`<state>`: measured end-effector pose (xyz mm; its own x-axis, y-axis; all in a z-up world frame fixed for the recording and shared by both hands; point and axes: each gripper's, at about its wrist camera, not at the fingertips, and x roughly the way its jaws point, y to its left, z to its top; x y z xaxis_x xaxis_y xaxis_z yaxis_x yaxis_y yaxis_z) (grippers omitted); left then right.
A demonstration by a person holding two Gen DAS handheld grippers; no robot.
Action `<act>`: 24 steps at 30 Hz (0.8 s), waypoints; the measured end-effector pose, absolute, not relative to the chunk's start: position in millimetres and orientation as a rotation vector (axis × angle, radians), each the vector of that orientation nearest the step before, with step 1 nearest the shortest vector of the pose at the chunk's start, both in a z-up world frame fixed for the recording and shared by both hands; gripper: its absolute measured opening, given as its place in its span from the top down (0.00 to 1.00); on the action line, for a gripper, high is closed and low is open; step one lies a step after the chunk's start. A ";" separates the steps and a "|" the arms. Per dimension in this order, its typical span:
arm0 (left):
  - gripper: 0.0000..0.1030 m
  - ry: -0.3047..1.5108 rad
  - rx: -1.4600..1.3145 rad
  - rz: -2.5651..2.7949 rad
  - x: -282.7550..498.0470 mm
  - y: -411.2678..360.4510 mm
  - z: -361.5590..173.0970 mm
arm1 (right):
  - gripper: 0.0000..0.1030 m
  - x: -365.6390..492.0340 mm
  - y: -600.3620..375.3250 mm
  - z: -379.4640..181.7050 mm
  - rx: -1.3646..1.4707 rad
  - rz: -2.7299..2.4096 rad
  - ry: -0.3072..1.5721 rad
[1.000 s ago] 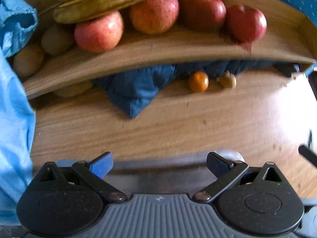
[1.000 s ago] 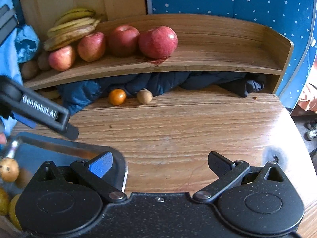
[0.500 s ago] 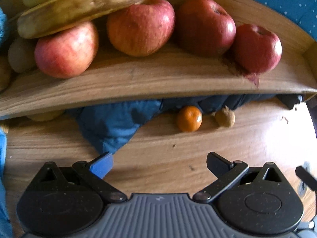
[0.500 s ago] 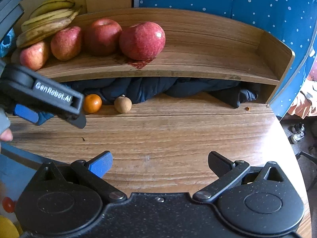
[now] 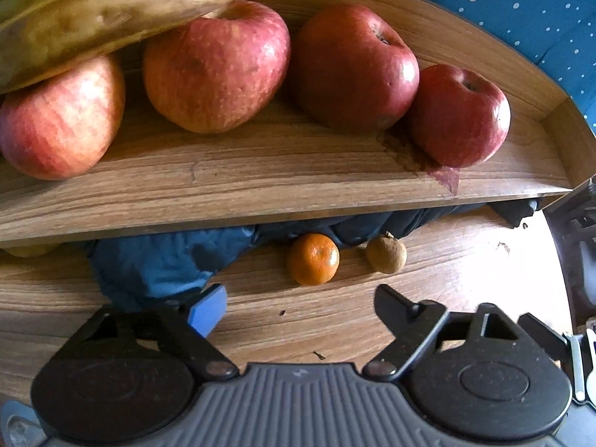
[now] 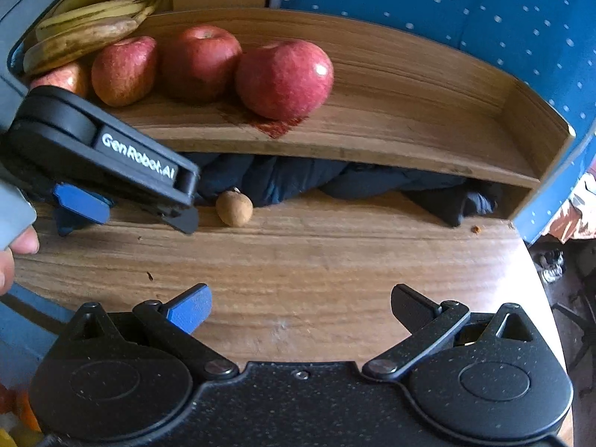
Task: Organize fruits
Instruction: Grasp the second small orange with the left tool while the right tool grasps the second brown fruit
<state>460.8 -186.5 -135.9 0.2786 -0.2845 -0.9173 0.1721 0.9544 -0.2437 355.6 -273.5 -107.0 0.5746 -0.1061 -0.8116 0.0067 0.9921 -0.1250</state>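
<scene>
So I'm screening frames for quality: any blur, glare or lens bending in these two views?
Left wrist view: the banana at the top edge is soft, and the shelf edge bows from fisheye. Right wrist view: a glare spot sits on the nearest apple, and the left gripper looks slightly smeared.

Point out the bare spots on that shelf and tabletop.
The shelf is bare from the rightmost apple to its right end wall. The tabletop is open below the brown fruit. Crowded: the shelf's left end, with apples and bananas.
</scene>
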 end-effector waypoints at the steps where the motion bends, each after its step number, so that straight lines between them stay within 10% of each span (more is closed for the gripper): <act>1: 0.22 1.252 -0.109 -0.311 462.0 -185.0 -136.7 | 0.02 358.1 -271.9 -107.2 -0.118 -0.057 0.952; 13: 0.56 1.235 -0.154 -0.374 476.7 -163.0 -137.4 | 0.30 387.0 -255.4 -109.5 -0.207 0.041 0.887; 24: 0.64 1.243 -0.186 -0.386 487.1 -155.0 -141.6 | 0.62 403.9 -236.7 -116.2 -0.303 0.146 0.878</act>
<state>487.1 -155.0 -141.6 0.2680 -0.3840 -0.8836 0.1843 0.9206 -0.3442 403.9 -236.7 -116.2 0.6320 0.0021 -0.7750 -0.2489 0.9476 -0.2004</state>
